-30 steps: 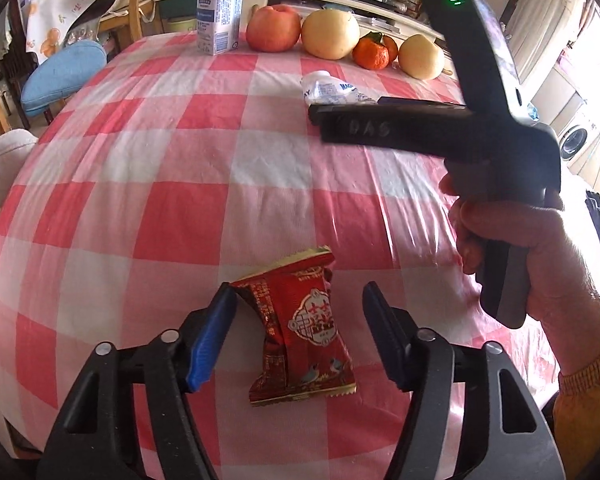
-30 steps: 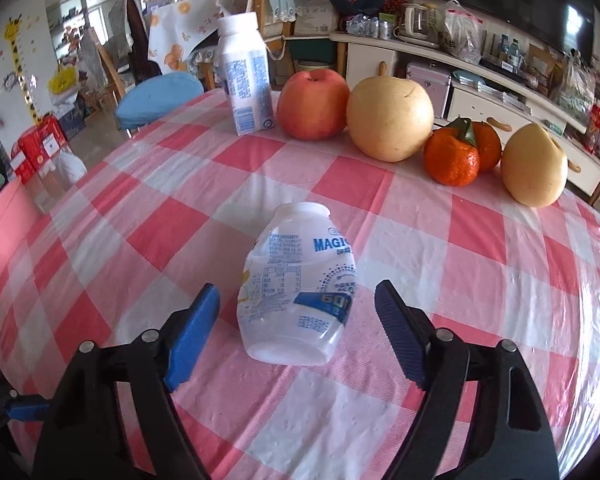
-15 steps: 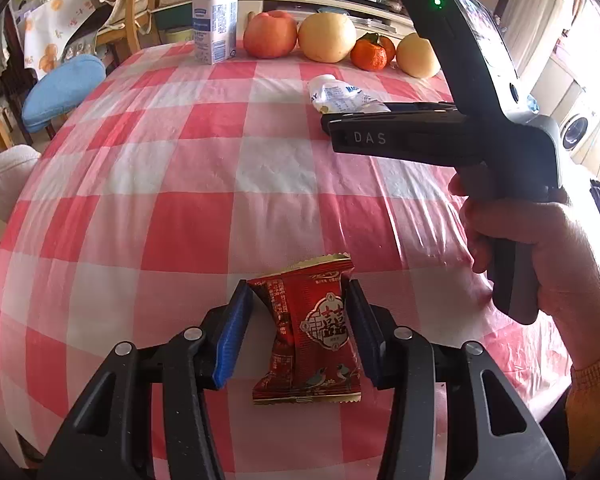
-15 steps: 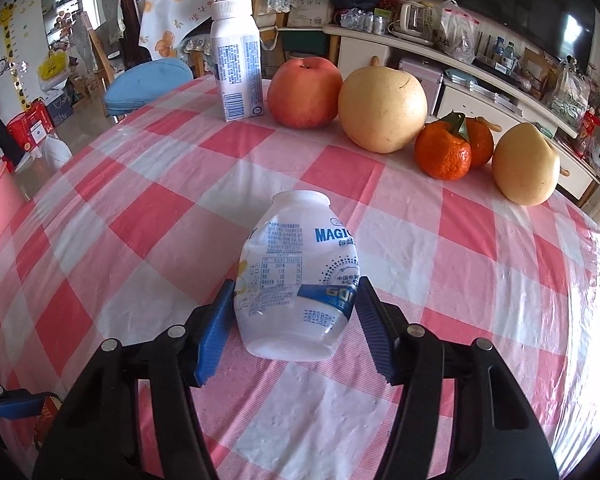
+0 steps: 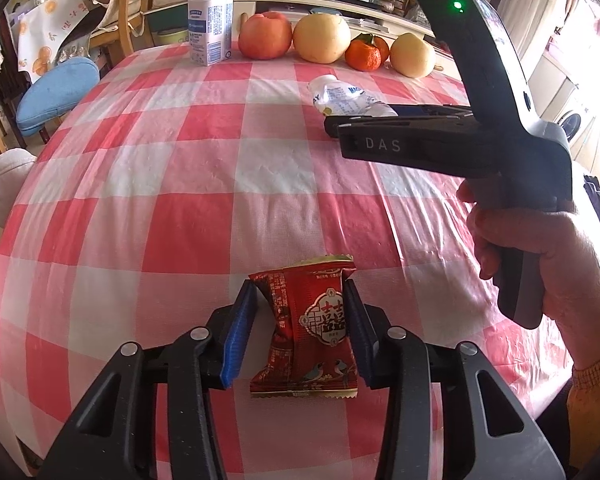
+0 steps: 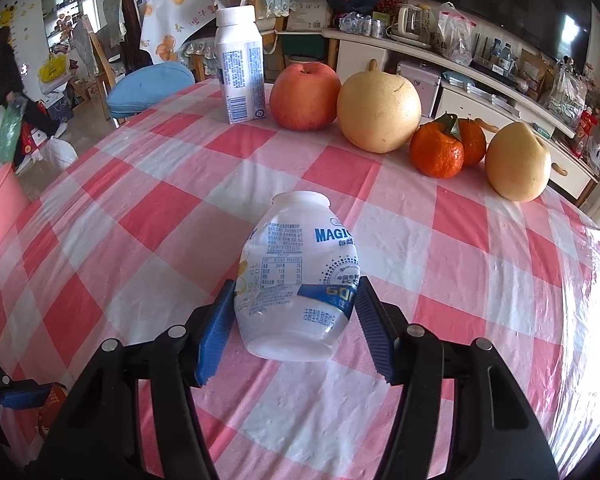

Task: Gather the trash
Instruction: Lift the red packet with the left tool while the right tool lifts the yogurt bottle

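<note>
Wide bare stretch of table [image 5: 204,184] between wrapper [image 5: 306,328] and the far row, open to passage from the left. Blocked at the far edge by carton [image 6: 240,68], apple [image 6: 305,96], pear [image 6: 378,112], tangerines [image 6: 438,152] and a second pear [image 6: 516,168], standing close together. Crowded on the right by the hand [image 5: 540,256] with its gripper over the bottle [image 6: 298,280].

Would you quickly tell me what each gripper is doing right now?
Left gripper: jaws just closed onto the red snack wrapper.
Right gripper: shut on the white plastic bottle lying on the table.
</note>
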`<state>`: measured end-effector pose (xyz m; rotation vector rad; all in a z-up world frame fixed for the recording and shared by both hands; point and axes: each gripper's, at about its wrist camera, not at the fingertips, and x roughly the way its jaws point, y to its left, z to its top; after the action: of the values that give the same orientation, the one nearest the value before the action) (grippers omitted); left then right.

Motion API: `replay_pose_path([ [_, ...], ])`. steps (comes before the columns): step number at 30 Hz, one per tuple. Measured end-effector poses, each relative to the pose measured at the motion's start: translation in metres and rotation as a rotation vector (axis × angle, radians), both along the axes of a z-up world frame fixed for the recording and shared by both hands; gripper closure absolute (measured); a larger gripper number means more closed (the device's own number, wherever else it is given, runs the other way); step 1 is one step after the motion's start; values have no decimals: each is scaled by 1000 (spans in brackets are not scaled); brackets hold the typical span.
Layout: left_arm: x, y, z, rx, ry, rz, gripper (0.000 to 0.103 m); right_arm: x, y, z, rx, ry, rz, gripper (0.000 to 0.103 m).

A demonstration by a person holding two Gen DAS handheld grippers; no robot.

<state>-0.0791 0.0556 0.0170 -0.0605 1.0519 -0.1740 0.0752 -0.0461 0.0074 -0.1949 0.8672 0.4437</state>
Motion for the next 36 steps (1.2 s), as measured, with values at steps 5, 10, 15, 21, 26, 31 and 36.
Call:
replay_pose_path([
  [5, -1, 7, 3, -20, -2, 4, 68, -7, 1, 3, 6, -6, 7, 42],
  [10, -2, 9, 2, -20, 2, 1, 68, -14, -2, 6, 11, -18, -4, 42],
  [15, -3, 8, 1, 2, 5, -15, 68, -19, -5, 11, 22, -33, -12, 42],
  [21, -6, 1, 0, 57, -6, -50, 64, -26, -6, 13, 24, -41, -12, 42],
  [26, -11, -17, -4, 143, -27, -113, 37, -31, -6, 15, 30, -43, -9, 42],
  [31, -8, -13, -4, 136, -32, -92, 34, -38, -7, 19, 40, -50, -13, 42],
  [36, -9, -17, -1, 130, -51, -111, 63, -42, -10, 24, 54, -61, -32, 42],
])
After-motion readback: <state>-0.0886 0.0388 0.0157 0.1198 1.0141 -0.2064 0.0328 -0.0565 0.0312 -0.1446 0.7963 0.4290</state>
